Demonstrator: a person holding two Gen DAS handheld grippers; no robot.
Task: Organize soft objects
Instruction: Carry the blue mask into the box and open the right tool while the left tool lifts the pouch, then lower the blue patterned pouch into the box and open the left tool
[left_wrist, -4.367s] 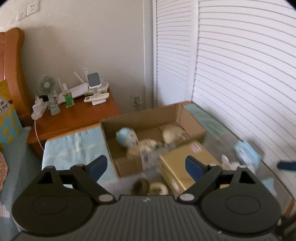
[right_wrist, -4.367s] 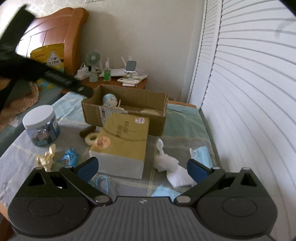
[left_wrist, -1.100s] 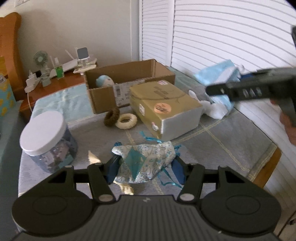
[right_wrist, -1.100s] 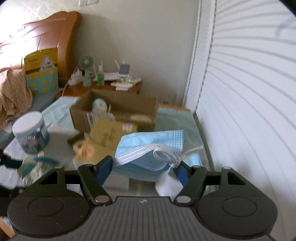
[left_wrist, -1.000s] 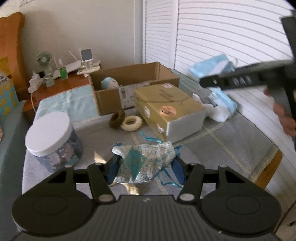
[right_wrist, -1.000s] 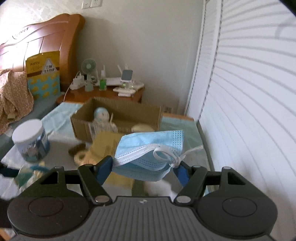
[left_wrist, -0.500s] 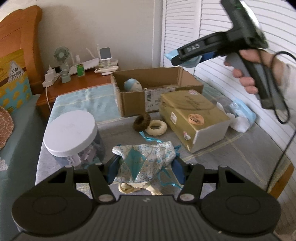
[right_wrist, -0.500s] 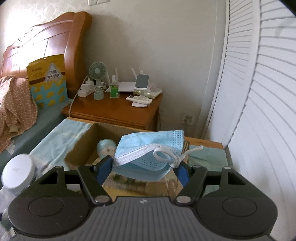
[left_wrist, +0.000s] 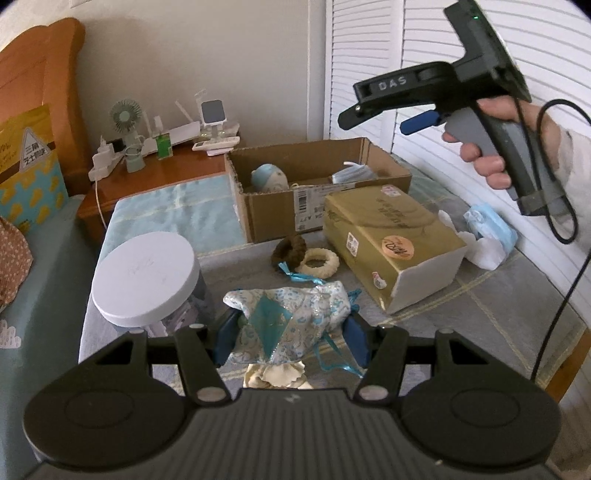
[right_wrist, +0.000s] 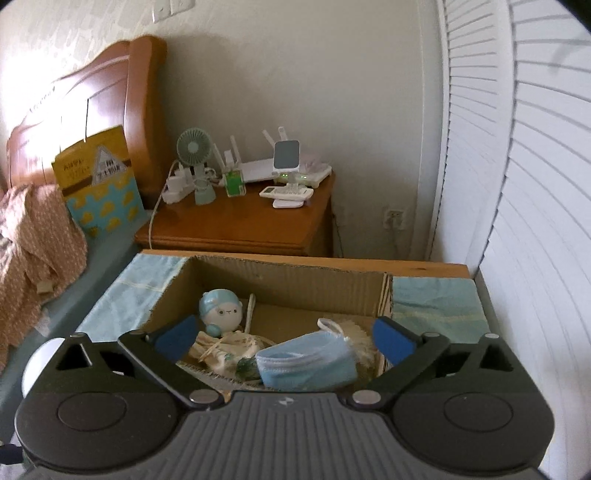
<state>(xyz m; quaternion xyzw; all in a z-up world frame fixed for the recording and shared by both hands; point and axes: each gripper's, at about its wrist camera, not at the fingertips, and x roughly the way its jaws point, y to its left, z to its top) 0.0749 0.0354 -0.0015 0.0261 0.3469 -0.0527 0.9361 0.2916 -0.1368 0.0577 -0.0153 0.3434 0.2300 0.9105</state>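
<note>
My left gripper (left_wrist: 291, 338) is shut on a blue-and-white patterned fabric pouch (left_wrist: 288, 319), held above the grey table cloth. My right gripper (right_wrist: 286, 339) is open over the cardboard box (right_wrist: 280, 275); in the left wrist view it (left_wrist: 391, 109) hangs above the box (left_wrist: 273, 210). A blue face mask (right_wrist: 306, 365) lies loose in the box, beside a blue-capped plush doll (right_wrist: 221, 312) and a cream cloth item (right_wrist: 225, 350). The mask also shows in the left wrist view (left_wrist: 351, 175). More blue masks (left_wrist: 489, 225) and white cloth (left_wrist: 480, 251) lie at the table's right.
A gold box (left_wrist: 388, 236), a white-lidded jar (left_wrist: 144, 273), a brown scrunchie (left_wrist: 290, 249) and a cream scrunchie (left_wrist: 319, 262) sit on the table. A cream item (left_wrist: 275, 376) lies under the left gripper. A wooden nightstand (right_wrist: 240, 229) with a fan and gadgets stands behind; louvred doors (right_wrist: 517, 184) to the right.
My right gripper has opened and dropped the blue mask into the cardboard box. My left gripper still holds the pouch and has shifted slightly.
</note>
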